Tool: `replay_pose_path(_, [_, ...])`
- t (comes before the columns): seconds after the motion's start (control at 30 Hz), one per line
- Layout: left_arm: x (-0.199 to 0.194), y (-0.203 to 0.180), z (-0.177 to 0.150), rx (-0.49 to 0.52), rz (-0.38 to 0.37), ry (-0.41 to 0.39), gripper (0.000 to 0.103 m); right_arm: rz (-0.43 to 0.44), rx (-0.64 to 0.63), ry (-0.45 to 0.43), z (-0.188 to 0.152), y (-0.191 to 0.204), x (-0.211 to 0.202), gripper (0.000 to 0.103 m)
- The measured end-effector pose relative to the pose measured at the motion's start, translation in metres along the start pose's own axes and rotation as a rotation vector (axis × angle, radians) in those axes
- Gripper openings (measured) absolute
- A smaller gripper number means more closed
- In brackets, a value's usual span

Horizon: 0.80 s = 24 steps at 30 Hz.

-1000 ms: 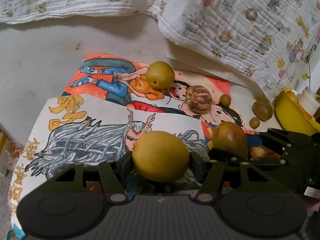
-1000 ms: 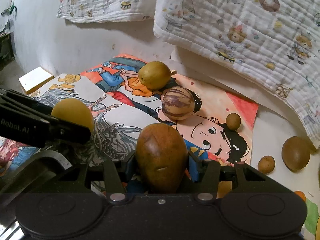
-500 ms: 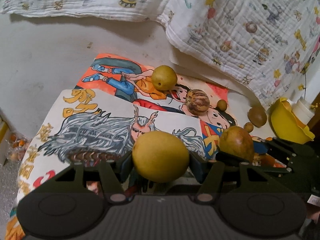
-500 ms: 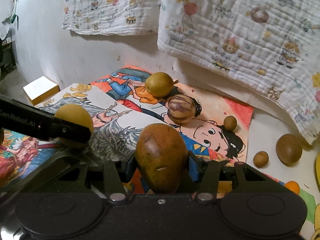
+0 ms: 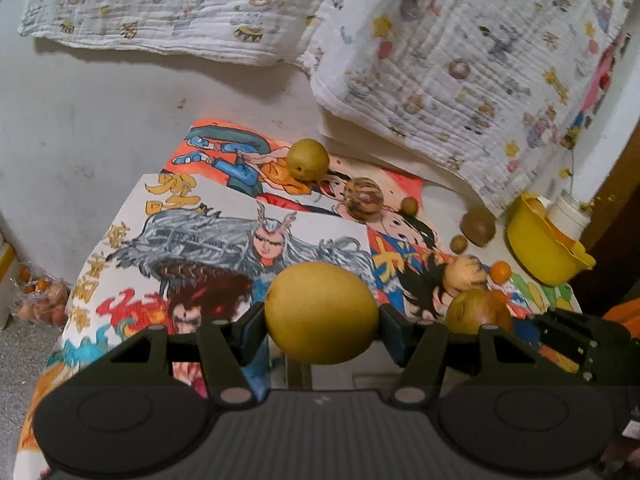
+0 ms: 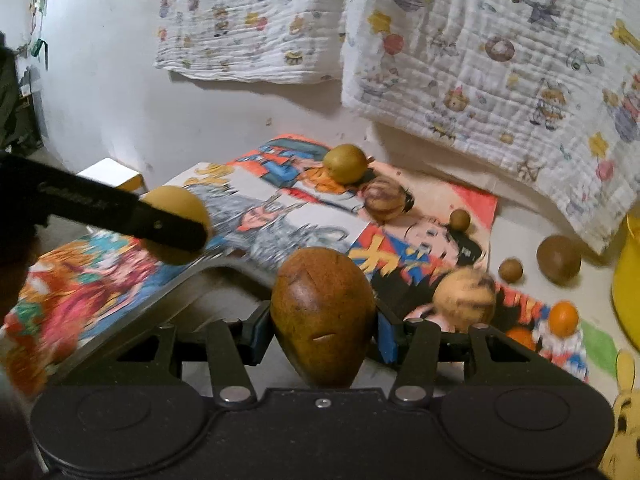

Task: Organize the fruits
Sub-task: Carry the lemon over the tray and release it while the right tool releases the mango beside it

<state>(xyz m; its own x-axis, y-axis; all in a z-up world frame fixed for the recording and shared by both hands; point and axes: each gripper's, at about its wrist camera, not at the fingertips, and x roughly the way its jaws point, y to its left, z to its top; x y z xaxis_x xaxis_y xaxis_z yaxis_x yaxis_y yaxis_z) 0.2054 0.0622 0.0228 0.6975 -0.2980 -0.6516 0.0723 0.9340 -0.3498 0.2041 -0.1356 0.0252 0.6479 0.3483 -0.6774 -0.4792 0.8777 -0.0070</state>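
A yellow pear (image 5: pixel 321 312) is pinched between the pads of the left gripper (image 5: pixel 321 322), held above the cartoon posters (image 5: pixel 224 240). A brown pear (image 6: pixel 323 316) is clamped in the right gripper (image 6: pixel 324 326). A striped melon (image 5: pixel 364 199) and a yellow bowl (image 5: pixel 540 252) are seen beyond, well apart.

Cartoon posters (image 5: pixel 224 232) lie below printed cloths (image 6: pixel 500 52) on a wall.
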Motion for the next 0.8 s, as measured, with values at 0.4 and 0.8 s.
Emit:
replay_pose_path(0.4, [-0.034, -0.023, -0.047, 0.051, -0.047, 0.045, 0.064, 0.034, -0.011, 0.060, -0.052, 0.026, -0.054, 0.054])
replay_pose_path(0.8, [-0.042, -0.036, -0.081, 0.102, -0.036, 0.086, 0.064, 0.018, -0.031, 0.091, -0.076, 0.026, -0.062, 0.054])
